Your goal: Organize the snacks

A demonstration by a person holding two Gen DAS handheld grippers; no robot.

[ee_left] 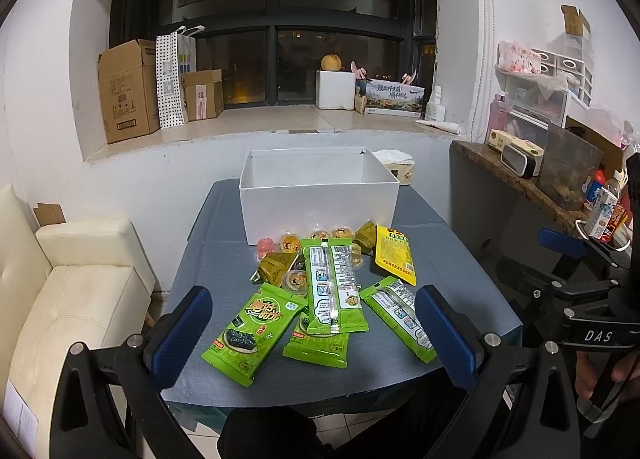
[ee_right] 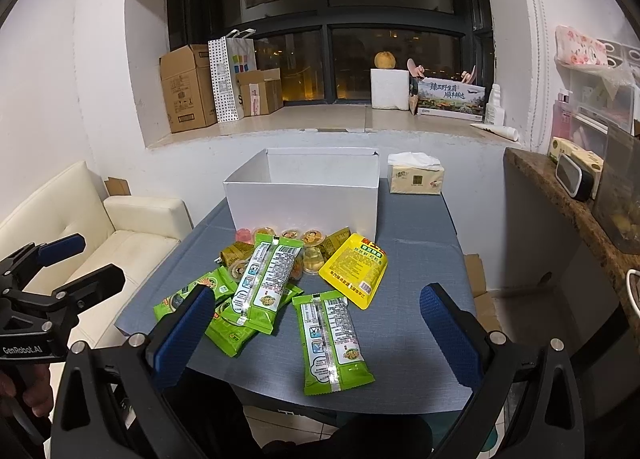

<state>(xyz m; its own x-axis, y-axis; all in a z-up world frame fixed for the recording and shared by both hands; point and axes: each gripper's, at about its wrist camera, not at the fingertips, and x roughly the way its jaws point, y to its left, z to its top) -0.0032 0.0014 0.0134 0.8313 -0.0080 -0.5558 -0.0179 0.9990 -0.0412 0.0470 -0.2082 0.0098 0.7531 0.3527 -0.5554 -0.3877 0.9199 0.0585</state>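
1. both your left gripper (ee_left: 314, 323) and right gripper (ee_right: 318, 329) hang released, empty.
2. green packets (ee_right: 334, 343) lie heaped before the white box (ee_right: 300, 199).
3. overlapping wrappers may slide or drag neighbours off the table (ee_right: 420, 339).

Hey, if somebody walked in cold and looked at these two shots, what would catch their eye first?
Probably the heap of bright green packets in the middle of the blue table, with a yellow pouch at its right edge and small jelly cups behind. Just beyond them stands an open white box. Both grippers, left and right, hang open at the table's near edge.
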